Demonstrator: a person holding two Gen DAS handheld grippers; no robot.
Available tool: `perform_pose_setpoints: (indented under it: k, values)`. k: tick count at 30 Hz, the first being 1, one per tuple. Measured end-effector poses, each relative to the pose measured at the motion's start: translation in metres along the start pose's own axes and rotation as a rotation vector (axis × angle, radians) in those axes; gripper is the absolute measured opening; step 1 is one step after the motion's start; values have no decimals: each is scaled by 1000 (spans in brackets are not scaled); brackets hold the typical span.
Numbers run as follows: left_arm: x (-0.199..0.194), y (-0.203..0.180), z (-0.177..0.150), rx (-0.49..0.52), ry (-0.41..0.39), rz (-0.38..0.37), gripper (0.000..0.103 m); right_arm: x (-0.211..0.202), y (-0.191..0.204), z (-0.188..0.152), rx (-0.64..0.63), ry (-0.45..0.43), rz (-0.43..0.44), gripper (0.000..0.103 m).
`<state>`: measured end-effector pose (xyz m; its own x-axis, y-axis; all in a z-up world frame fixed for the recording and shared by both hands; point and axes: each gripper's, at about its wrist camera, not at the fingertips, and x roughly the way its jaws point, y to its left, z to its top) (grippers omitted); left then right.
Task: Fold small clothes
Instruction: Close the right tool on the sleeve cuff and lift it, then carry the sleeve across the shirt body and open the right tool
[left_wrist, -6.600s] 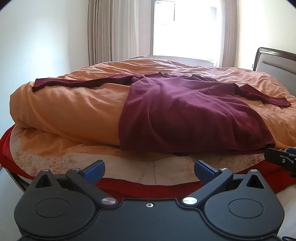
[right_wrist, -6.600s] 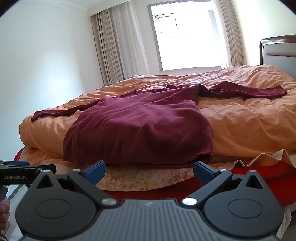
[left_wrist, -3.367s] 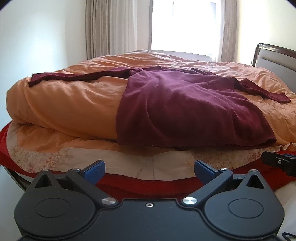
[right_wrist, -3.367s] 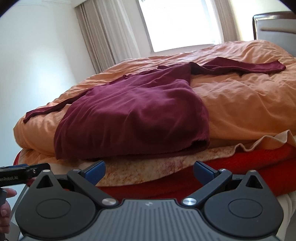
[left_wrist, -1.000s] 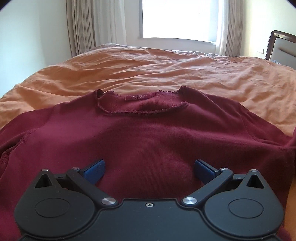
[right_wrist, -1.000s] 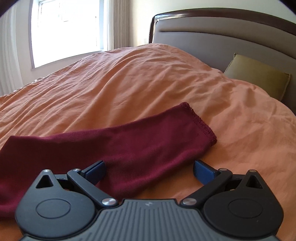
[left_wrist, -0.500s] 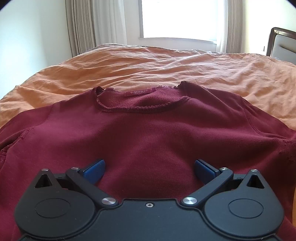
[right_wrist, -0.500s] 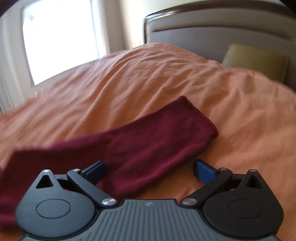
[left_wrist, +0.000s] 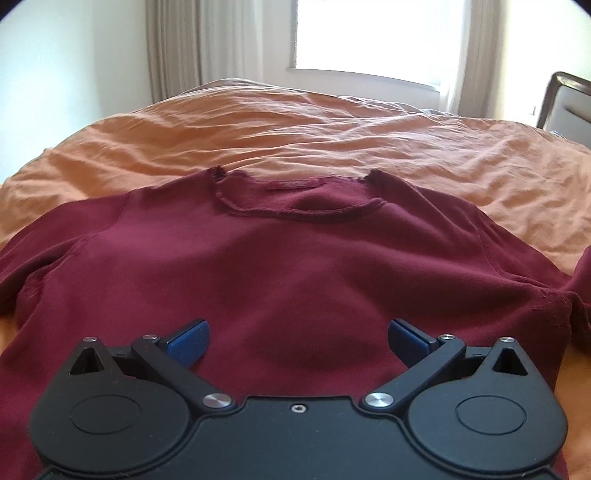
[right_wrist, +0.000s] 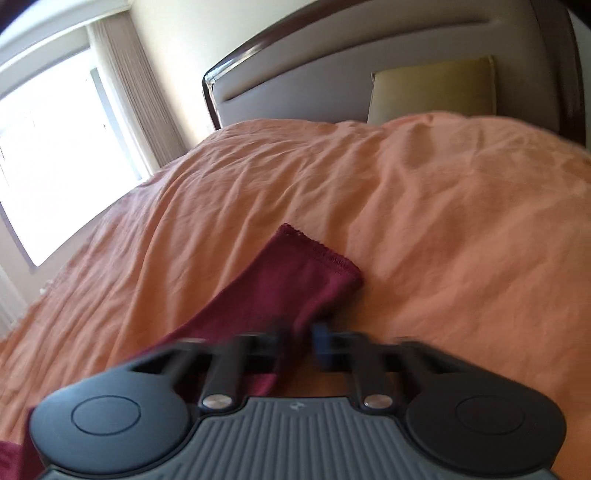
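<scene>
Two hand-held grippers work our maroon sweater (left_wrist: 295, 280), spread flat on the orange duvet (left_wrist: 295, 125). Our left hand-held gripper (left_wrist: 297, 338) hovers over its chest, blue pads apart. Our right hand-held gripper (right_wrist: 301, 341) is clamped on the sleeve (right_wrist: 295, 280) near its cuff.

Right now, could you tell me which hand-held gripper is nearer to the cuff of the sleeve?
Right. The right hand-held gripper is shut on the sleeve just short of its cuff; the left hand-held gripper hangs open over the sweater's chest.
</scene>
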<state>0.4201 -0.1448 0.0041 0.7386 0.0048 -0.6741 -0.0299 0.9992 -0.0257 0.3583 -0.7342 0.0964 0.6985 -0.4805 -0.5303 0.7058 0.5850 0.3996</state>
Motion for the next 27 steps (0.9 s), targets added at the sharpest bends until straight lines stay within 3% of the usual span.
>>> perform_pose_setpoints:
  k: [6, 15, 18, 21, 27]
  values:
    - [-25, 7, -5, 1, -15, -52, 103, -51, -27, 4, 60, -67, 2, 5]
    - [-45, 5, -25, 99, 27, -124, 103, -68, -63, -7, 134, -15, 16, 5]
    - [-46, 9, -43, 133, 78, -157, 103, -74, -44, 1, 68, -59, 33, 5]
    - [-56, 11, -60, 201, 39, -149, 103, -88, -16, 12, -17, -109, 82, 5]
    - [-75, 28, -56, 152, 30, -209, 103, -109, 71, 35, -185, -172, 250, 5]
